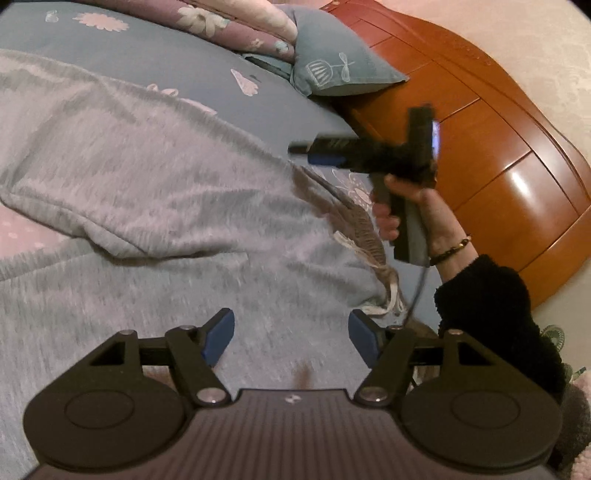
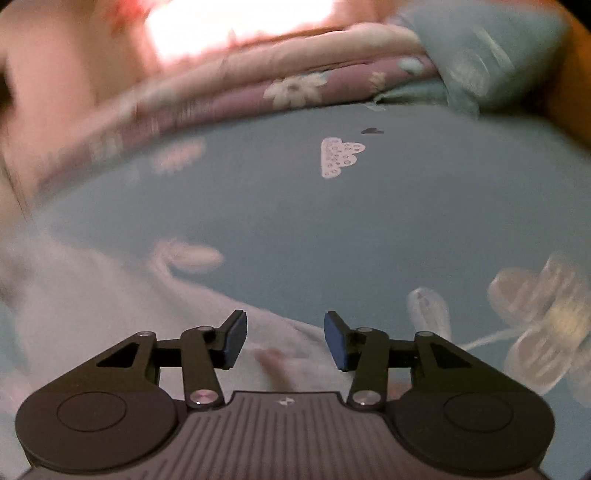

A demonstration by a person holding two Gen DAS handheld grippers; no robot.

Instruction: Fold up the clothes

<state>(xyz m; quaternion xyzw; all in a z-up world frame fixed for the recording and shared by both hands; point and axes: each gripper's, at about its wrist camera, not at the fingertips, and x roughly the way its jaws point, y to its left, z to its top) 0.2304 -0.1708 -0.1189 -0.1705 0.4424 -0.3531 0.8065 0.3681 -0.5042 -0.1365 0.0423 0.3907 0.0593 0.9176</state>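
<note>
A grey heathered garment (image 1: 155,177) lies spread on the blue flowered bed sheet (image 1: 155,55), one part folded across it and white drawstrings (image 1: 389,295) at its right edge. My left gripper (image 1: 293,334) hovers open over the grey cloth, with nothing pinched between its blue pads. In the right wrist view, my right gripper (image 2: 286,339) is open above the garment's pale edge (image 2: 110,302), its jaws apart and empty. The left wrist view also shows the right gripper (image 1: 314,151) in a hand (image 1: 410,206), just past the garment's right edge.
A blue pillow (image 1: 332,62) and a folded purple flowered quilt (image 1: 221,22) lie at the far end of the bed. A glossy wooden bed frame (image 1: 487,140) curves along the right side. Bare sheet (image 2: 332,221) stretches ahead of the right gripper.
</note>
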